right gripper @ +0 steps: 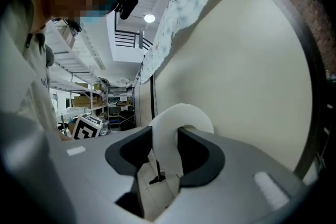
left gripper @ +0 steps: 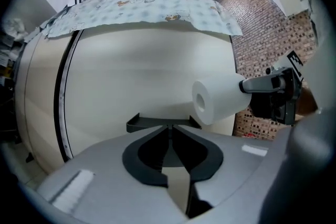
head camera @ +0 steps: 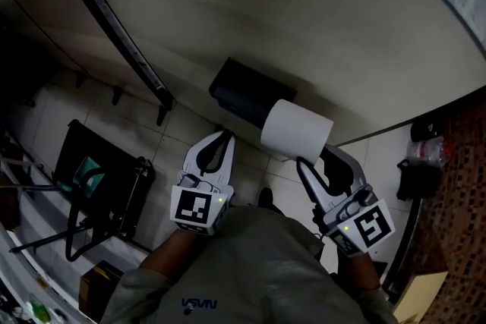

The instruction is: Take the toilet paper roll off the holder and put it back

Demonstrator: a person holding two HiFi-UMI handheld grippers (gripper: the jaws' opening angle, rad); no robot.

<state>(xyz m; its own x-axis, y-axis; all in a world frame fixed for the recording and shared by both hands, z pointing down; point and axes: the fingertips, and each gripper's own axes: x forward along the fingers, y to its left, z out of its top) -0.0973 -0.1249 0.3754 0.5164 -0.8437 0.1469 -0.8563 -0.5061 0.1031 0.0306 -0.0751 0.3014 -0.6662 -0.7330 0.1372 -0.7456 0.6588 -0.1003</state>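
The white toilet paper roll (head camera: 296, 130) hangs free in front of the cream wall, just right of the black holder (head camera: 241, 91). My right gripper (head camera: 307, 157) is shut on it from below. In the right gripper view the roll (right gripper: 181, 115) stands end-on, its wall pinched by my right gripper (right gripper: 164, 132), one jaw outside and one in the core. My left gripper (head camera: 224, 136) is below the holder, shut with nothing in it. The left gripper view shows its tips (left gripper: 170, 126) meeting just short of the holder (left gripper: 152, 123), with the roll (left gripper: 218, 99) up to the right.
A black rail (head camera: 114, 26) runs down the curved cream wall (head camera: 304, 19). A black metal cart (head camera: 99, 190) stands on the tiled floor at lower left. A dark bag (head camera: 418, 178) sits at the right by brick flooring. A patterned cloth (left gripper: 142, 8) drapes over the wall's top.
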